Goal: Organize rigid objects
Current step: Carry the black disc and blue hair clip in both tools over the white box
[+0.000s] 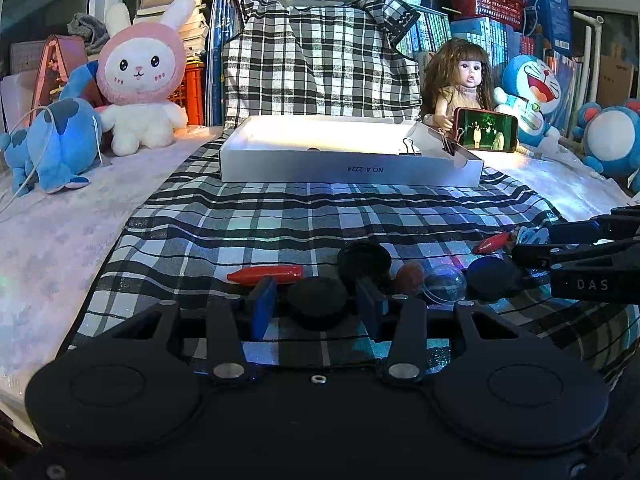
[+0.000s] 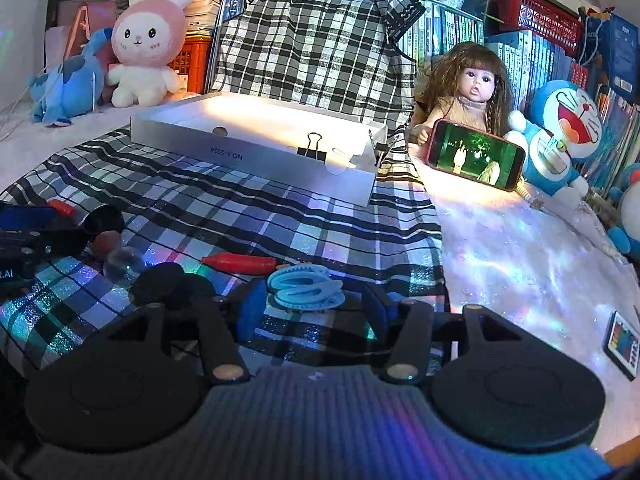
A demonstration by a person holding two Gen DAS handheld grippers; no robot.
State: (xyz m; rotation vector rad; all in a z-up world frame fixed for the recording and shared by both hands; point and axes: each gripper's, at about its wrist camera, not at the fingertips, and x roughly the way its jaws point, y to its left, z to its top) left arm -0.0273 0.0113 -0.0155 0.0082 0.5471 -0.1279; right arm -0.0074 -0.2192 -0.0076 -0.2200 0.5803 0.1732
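Note:
On the checked cloth (image 1: 280, 216), my left gripper (image 1: 316, 306) is open, its blue pads either side of a black round piece (image 1: 318, 300) with a thin gap on each side. Close by lie a red bullet-shaped piece (image 1: 266, 274), a second black disc (image 1: 364, 260), a brown ball (image 1: 410, 276), a clear ball (image 1: 445, 286) and a dark blue disc (image 1: 494, 280). My right gripper (image 2: 318, 306) is open around a light blue hair clip (image 2: 306, 288) that rests on the cloth. Another red piece (image 2: 240, 263) lies just beyond it. A shallow white box (image 2: 248, 156) stands farther back.
Two binder clips (image 2: 312, 146) sit on the box's near right wall. A doll (image 2: 476, 84) holds a lit phone (image 2: 476, 156) to the right of the box. Plush toys line both sides, with books and a red crate behind. A small card (image 2: 622, 344) lies at the right.

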